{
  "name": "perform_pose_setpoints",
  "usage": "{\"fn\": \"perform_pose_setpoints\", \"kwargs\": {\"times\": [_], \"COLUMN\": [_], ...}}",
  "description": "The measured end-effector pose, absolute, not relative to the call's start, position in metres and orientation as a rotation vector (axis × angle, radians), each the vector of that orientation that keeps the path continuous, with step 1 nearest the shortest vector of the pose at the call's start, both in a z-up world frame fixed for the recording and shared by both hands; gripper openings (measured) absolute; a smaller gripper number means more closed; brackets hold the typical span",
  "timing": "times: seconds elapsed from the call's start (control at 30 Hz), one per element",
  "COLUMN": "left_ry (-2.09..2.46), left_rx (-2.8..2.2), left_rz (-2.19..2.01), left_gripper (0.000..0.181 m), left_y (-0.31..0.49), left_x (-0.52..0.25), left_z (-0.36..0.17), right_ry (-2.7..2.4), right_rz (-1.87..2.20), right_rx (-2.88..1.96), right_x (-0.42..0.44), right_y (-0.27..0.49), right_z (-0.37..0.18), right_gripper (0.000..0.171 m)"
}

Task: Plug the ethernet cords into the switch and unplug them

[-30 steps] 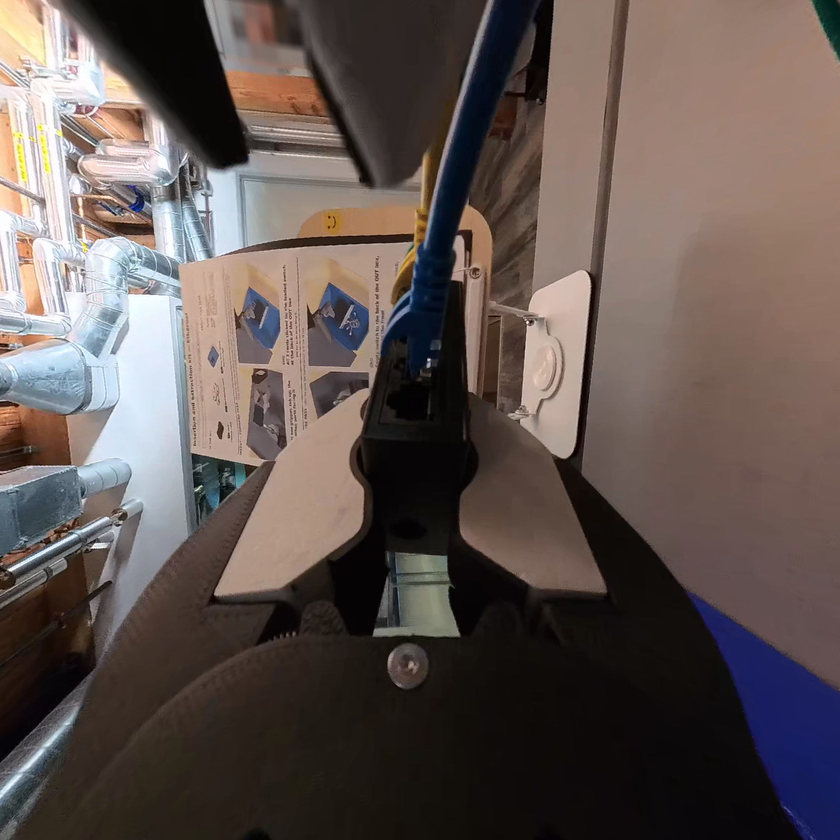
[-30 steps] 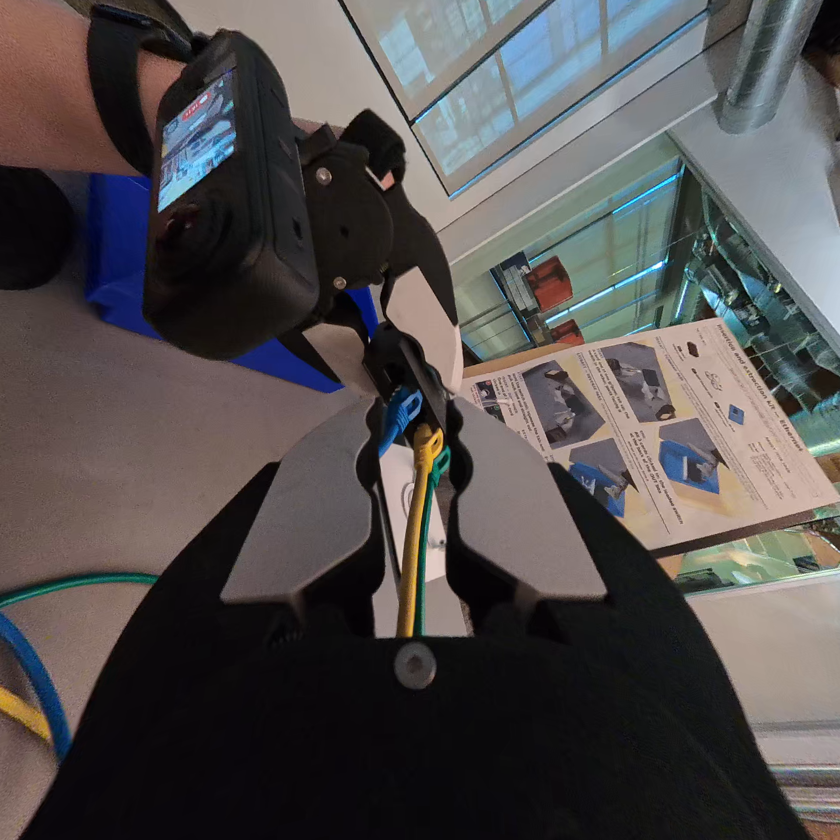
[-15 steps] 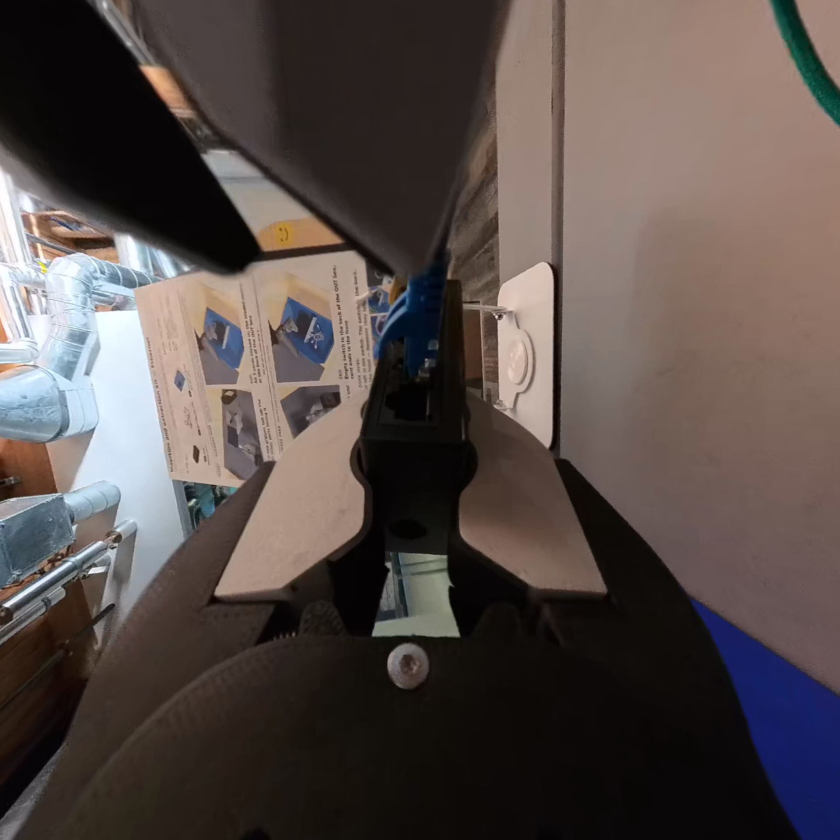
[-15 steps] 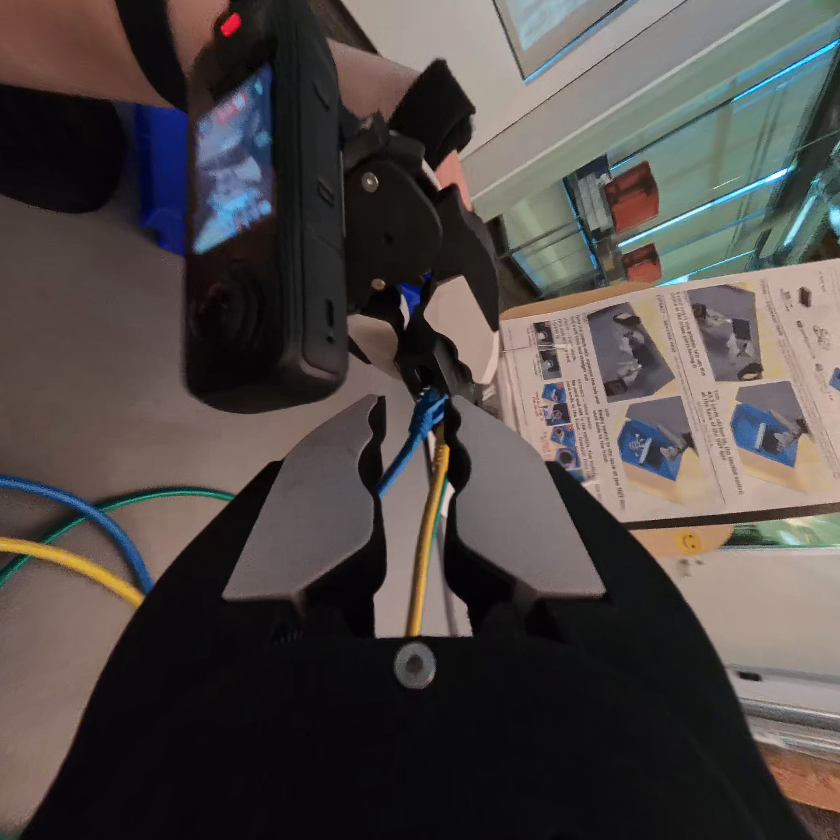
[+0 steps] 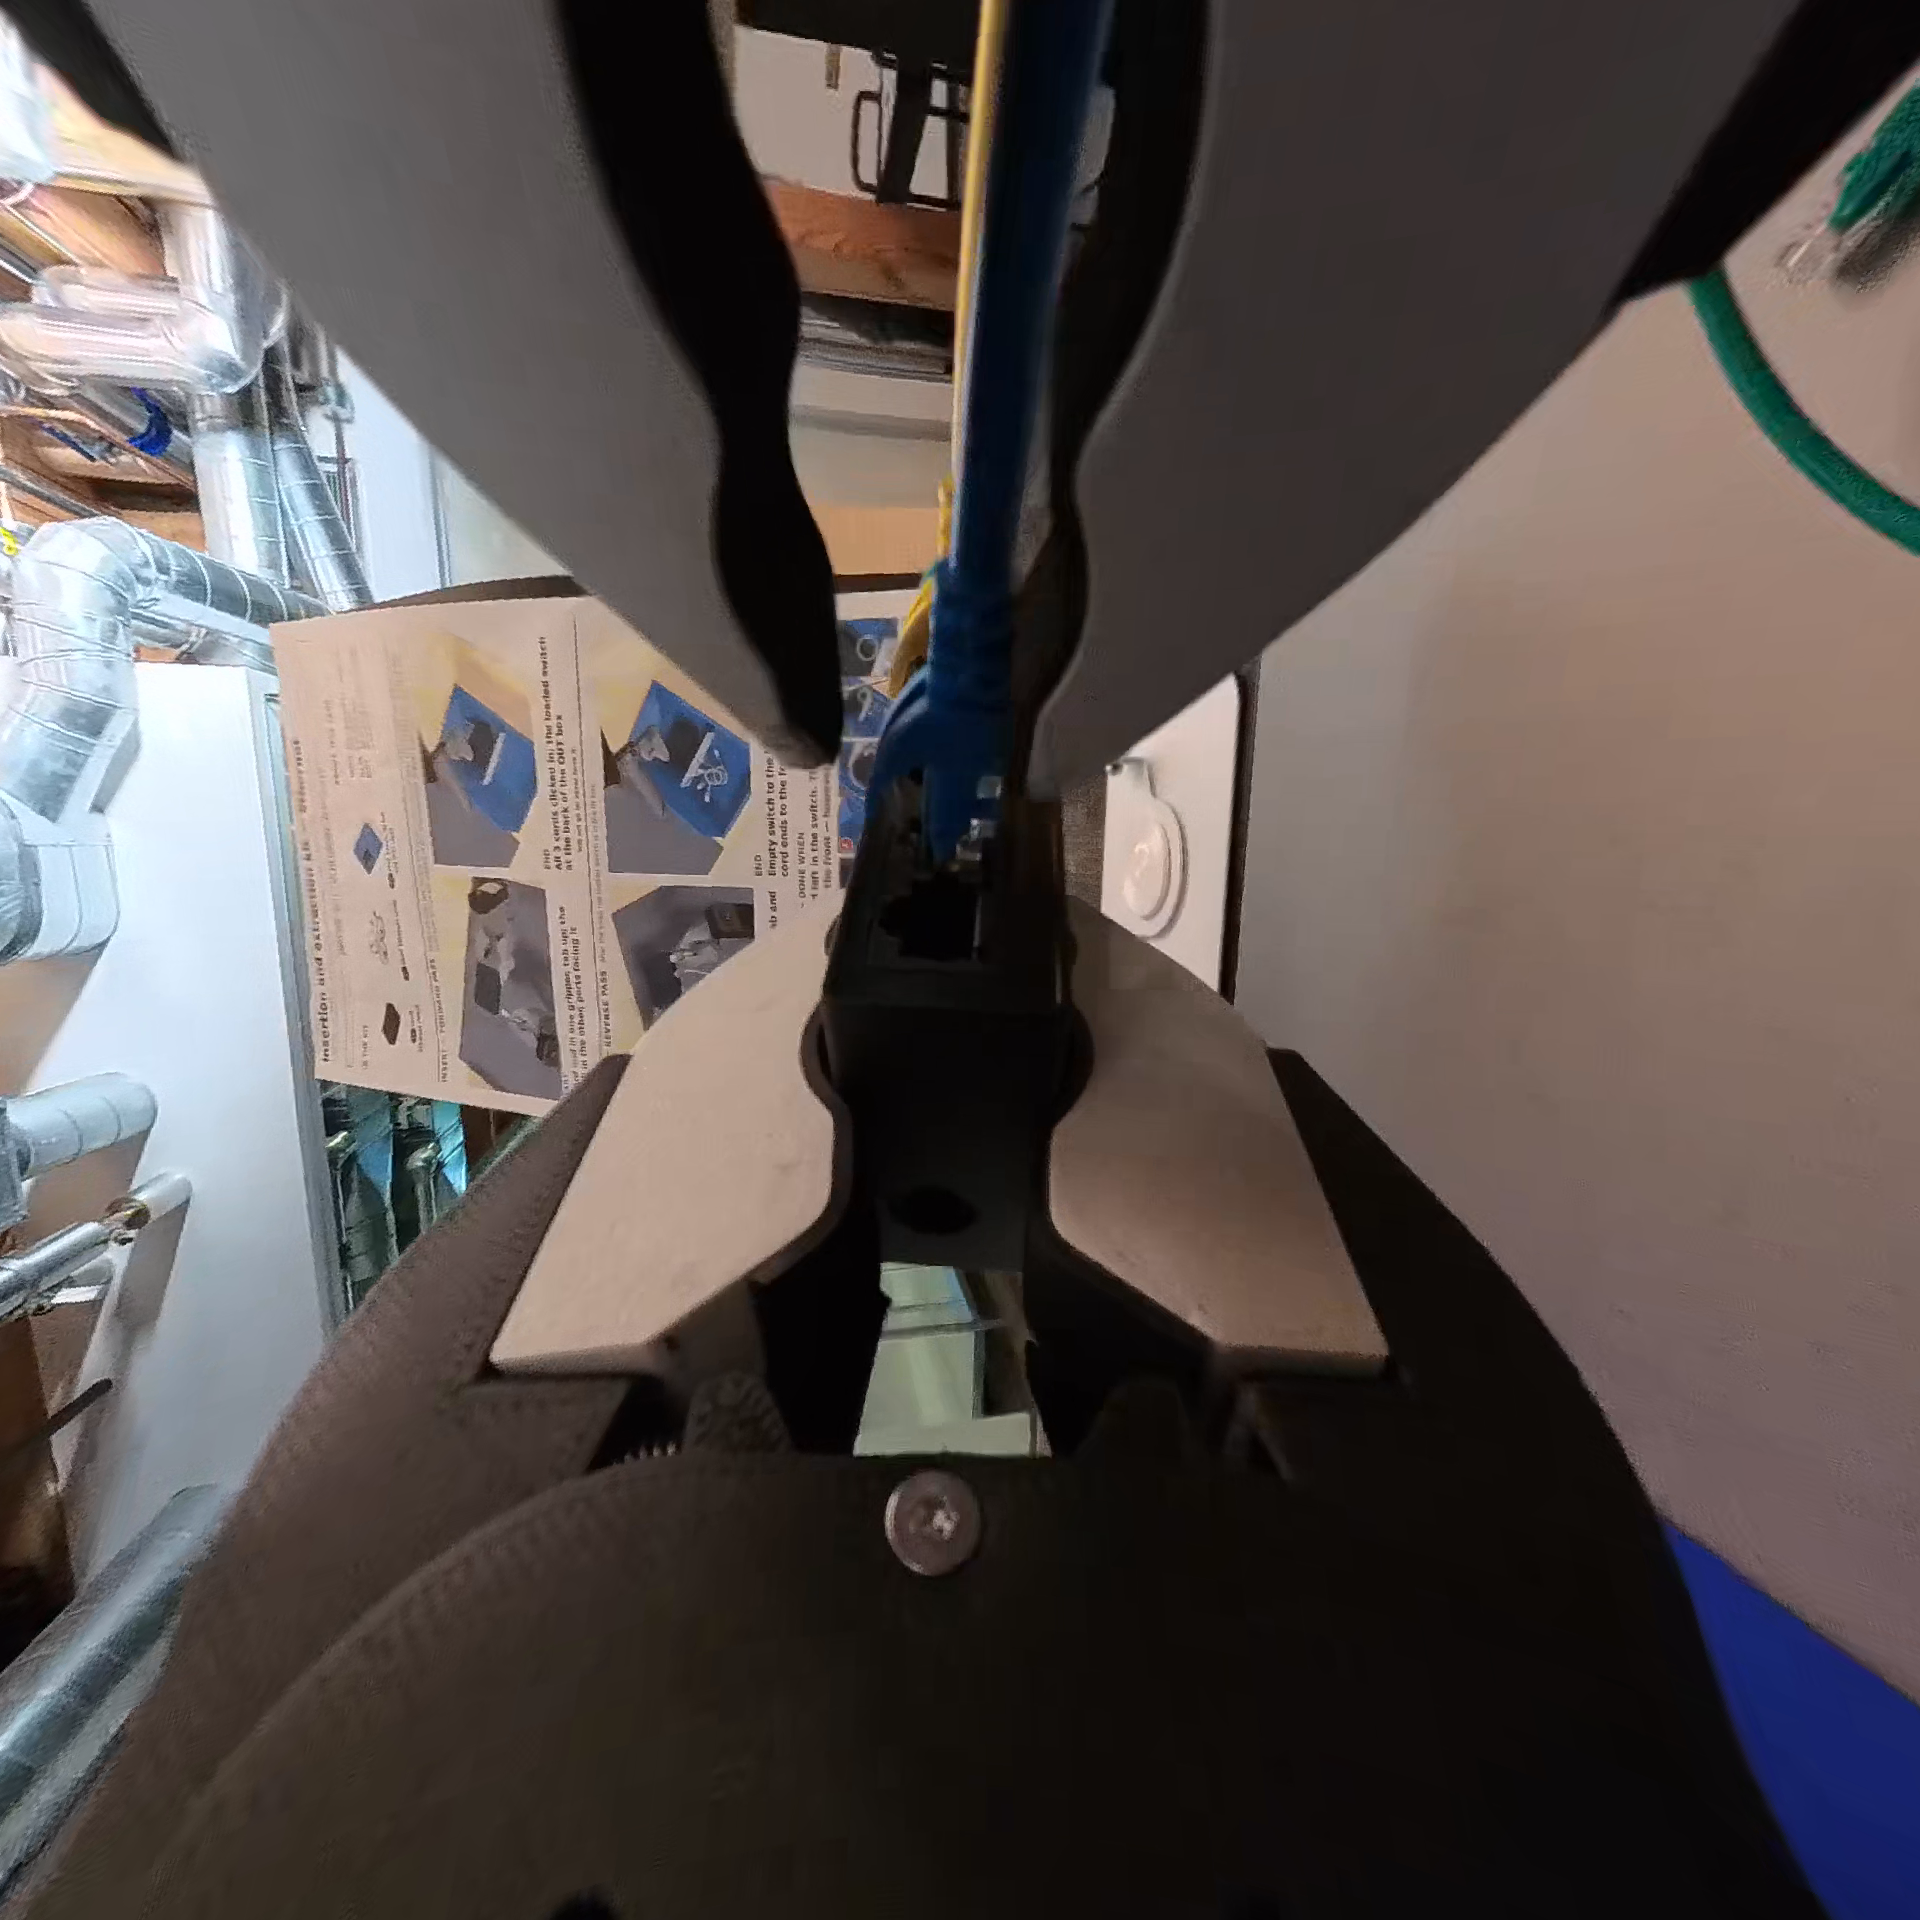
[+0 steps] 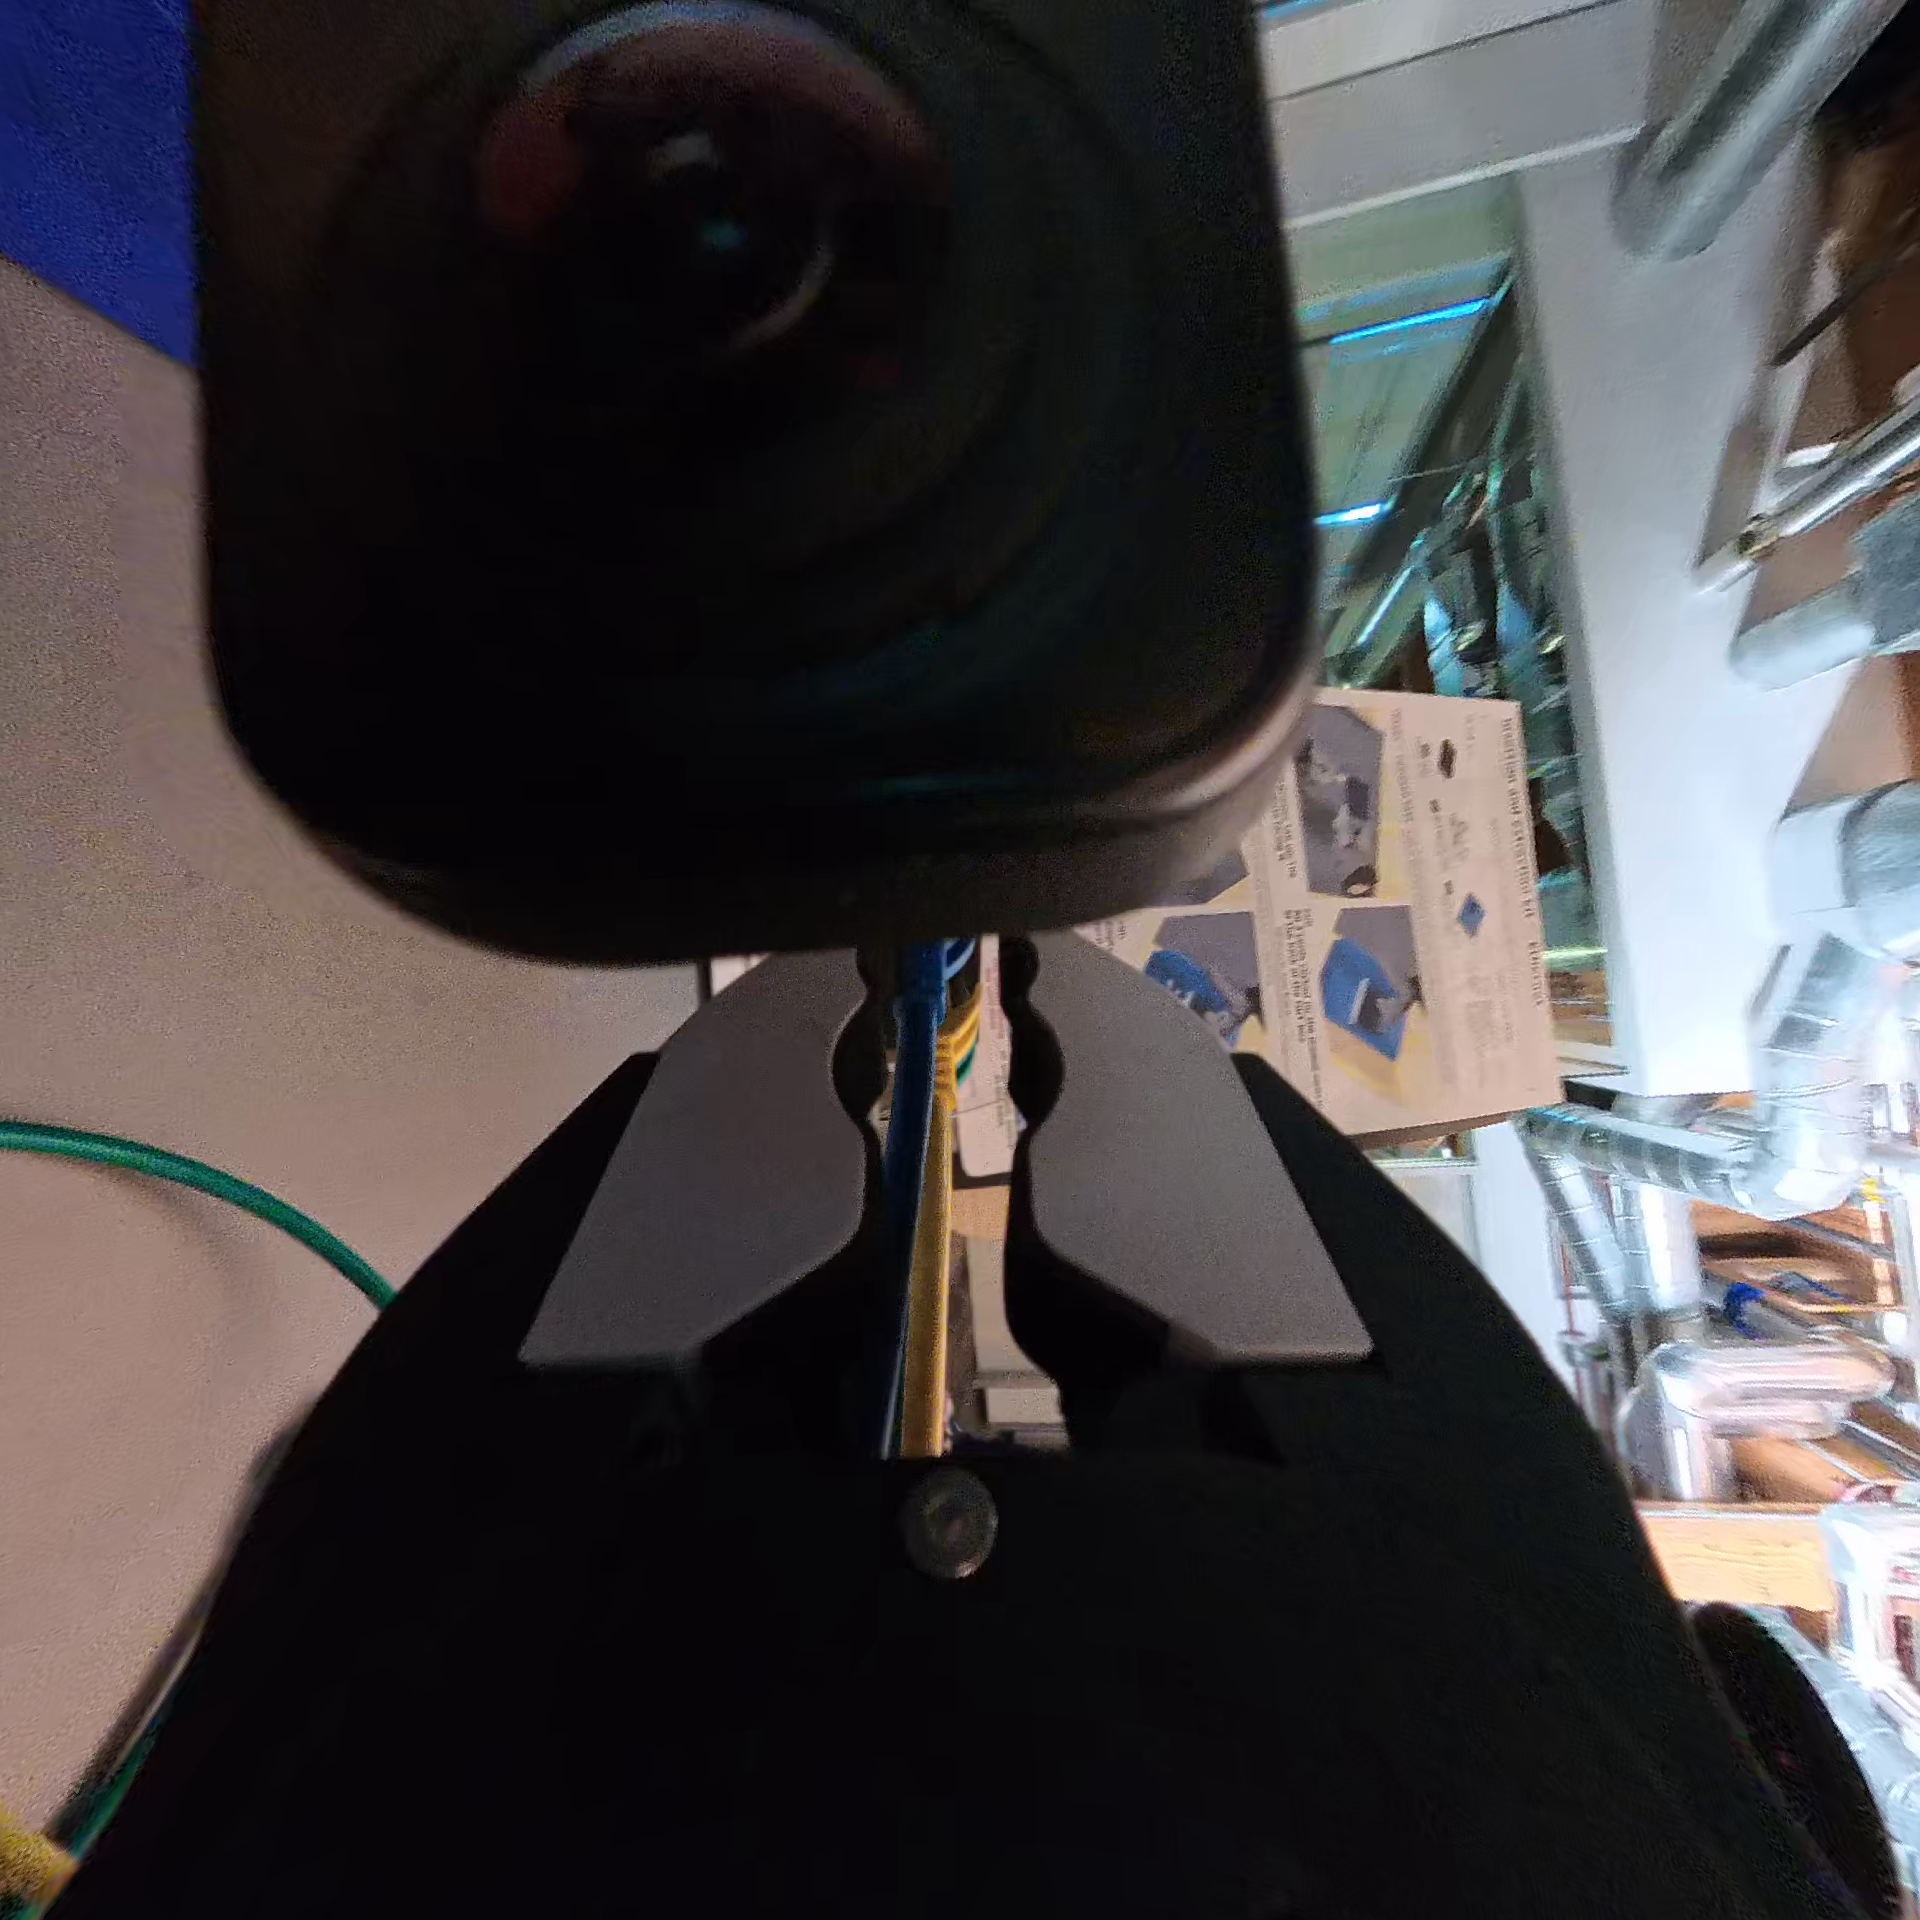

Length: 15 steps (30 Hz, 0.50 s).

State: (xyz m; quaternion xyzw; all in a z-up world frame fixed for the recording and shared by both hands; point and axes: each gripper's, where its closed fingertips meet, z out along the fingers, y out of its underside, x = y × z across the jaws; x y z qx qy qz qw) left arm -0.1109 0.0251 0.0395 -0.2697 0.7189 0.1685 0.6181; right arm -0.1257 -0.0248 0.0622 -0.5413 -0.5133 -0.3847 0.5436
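My left gripper [image 5: 948, 1049] is shut on the black switch [image 5: 940, 977] and holds it up, ports facing away. A blue cord [image 5: 997, 468] is plugged into a far port, and a yellow cord [image 5: 971, 208] runs behind it. The nearest port is empty. My right gripper [image 5: 925, 738] looms from above, with its fingers [image 5: 623, 364] on either side of the blue plug and a gap on the left. In the right wrist view my right gripper [image 6: 940, 977] is open, with the blue cord [image 6: 909, 1143] and the yellow cord [image 6: 935, 1247] between its fingers. The left gripper's camera [image 6: 727, 416] hides the switch.
A green cord [image 5: 1766, 395] lies on the grey table [image 5: 1558, 935] with a loose plug end at the top right; it also shows in the right wrist view [image 6: 208, 1174]. A printed sheet [image 5: 499, 852] stands behind, beside a white plate [image 5: 1174, 831]. A blue bin [image 5: 1818, 1714] is near. There is about 6 centimetres between the tips of the two grippers.
My right gripper has moved along the cords toward the switch, and its fingers now flank the blue plug. The left gripper's camera now fills the right wrist view. The left gripper keeps holding the switch.
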Motion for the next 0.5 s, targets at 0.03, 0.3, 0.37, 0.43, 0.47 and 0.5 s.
{"fn": "perform_pose_setpoints", "kwargs": {"times": [0.03, 0.3, 0.37, 0.43, 0.47, 0.5], "left_ry": [1.648, 1.651, 1.644, 1.643, 1.642, 1.636], "left_rx": [-0.613, -0.581, -0.582, -0.578, -0.573, -0.571], "left_rz": [0.393, 0.437, 0.439, 0.445, 0.450, 0.453], "left_gripper": [0.030, 0.030, 0.030, 0.030, 0.030, 0.030], "left_y": [0.0251, 0.0260, 0.0259, 0.0258, 0.0259, 0.0257], "left_x": [-0.1117, -0.1112, -0.1119, -0.1126, -0.1125, -0.1124], "left_z": [0.0413, 0.0395, 0.0415, 0.0425, 0.0427, 0.0435], "right_ry": [-1.218, -1.234, -1.223, -1.222, -1.223, -1.216], "right_rz": [-0.926, -0.870, -0.862, -0.858, -0.855, -0.852], "right_rx": [-1.266, -1.265, -1.256, -1.251, -1.253, -1.251], "right_x": [-0.1269, -0.1306, -0.1307, -0.1314, -0.1314, -0.1312], "right_y": [-0.0251, -0.0244, -0.0244, -0.0245, -0.0246, -0.0246], "right_z": [0.0636, 0.0577, 0.0592, 0.0597, 0.0594, 0.0601], "right_gripper": [0.019, 0.016, 0.016, 0.016, 0.016, 0.016]}}
